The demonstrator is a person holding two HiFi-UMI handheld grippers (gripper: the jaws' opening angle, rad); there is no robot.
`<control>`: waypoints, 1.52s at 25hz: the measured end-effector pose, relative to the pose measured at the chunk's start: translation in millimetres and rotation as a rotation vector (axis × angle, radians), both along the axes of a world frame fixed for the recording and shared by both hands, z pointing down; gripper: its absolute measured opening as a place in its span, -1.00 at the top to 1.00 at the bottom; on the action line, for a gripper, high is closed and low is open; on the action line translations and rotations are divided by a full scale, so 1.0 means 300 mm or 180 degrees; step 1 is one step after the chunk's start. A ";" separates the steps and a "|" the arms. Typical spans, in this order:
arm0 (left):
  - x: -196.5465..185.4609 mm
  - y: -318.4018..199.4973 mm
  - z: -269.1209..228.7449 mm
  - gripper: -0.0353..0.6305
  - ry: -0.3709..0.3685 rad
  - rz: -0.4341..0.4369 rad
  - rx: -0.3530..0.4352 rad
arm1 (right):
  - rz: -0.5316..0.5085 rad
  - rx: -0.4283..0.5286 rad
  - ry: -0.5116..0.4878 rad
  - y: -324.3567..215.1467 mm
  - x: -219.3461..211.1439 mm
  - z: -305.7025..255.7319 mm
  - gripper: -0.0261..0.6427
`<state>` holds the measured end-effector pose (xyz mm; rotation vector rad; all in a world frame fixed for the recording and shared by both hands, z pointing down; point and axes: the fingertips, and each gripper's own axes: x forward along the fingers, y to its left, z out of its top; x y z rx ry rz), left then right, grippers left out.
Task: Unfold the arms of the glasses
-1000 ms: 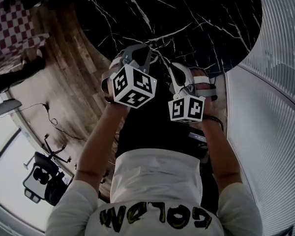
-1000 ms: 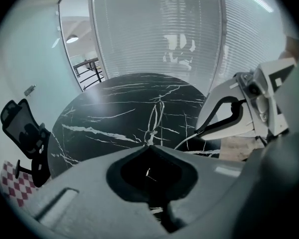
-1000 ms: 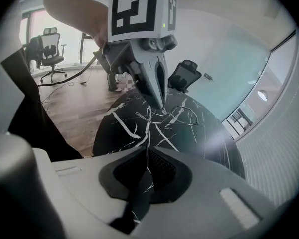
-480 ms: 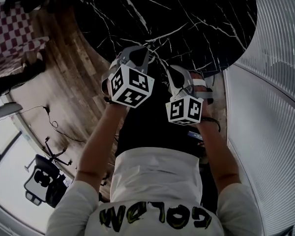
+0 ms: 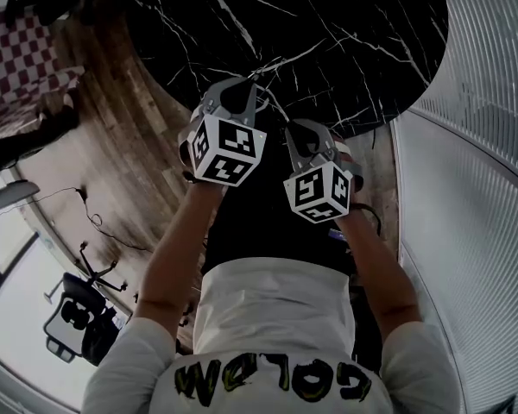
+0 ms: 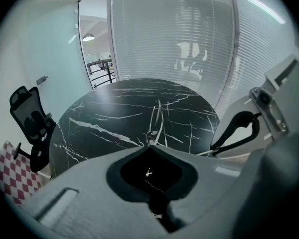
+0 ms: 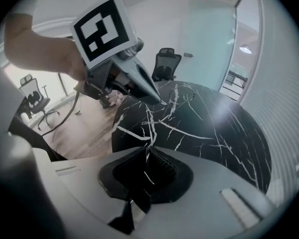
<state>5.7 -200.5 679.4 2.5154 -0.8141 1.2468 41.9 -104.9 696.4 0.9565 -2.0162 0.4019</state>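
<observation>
Thin wire-framed glasses (image 6: pixel 157 114) hang over the round black marble table (image 5: pixel 328 24), and their pale lines are hard to tell from its white veins. My left gripper (image 6: pixel 148 143) is shut on them at its tips. In the right gripper view the rims (image 7: pixel 182 92) curve out beside the left gripper (image 7: pixel 161 101). My right gripper (image 7: pixel 148 146) sits just below and right of the left gripper (image 5: pixel 252 83) in the head view. Its jaws have just been opening. They show a narrow gap, and a thin pale line like a glasses arm runs between them.
A wall of blinds (image 5: pixel 475 145) curves along the right. Wooden floor (image 5: pixel 112 128) and a checked rug (image 5: pixel 26 50) lie to the left. Black office chairs (image 6: pixel 30 123) (image 7: pixel 164 63) stand beyond the table, and another (image 5: pixel 78 317) stands behind me.
The right gripper's marker cube has rolled and drifted slightly up and left. The left gripper has stayed in place apart from a small roll. The glasses remain between the two tips.
</observation>
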 end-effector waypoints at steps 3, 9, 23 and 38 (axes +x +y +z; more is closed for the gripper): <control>-0.004 0.000 0.012 0.89 -0.0013 -0.0064 -0.0002 | 0.0263 -0.0207 -0.0210 0.007 -0.006 0.008 0.85; -0.011 0.007 0.032 0.89 -0.0032 -0.0138 -0.0012 | 0.0503 -0.0447 -0.0357 0.034 -0.018 0.020 0.85; -0.018 0.002 0.055 0.88 -0.0089 -0.0224 -0.0039 | 0.0601 -0.0731 -0.0533 0.090 -0.062 0.033 0.84; -0.016 0.048 0.089 0.88 -0.0337 0.0029 -0.0064 | 0.0648 -0.0714 -0.0594 0.076 -0.018 0.044 0.76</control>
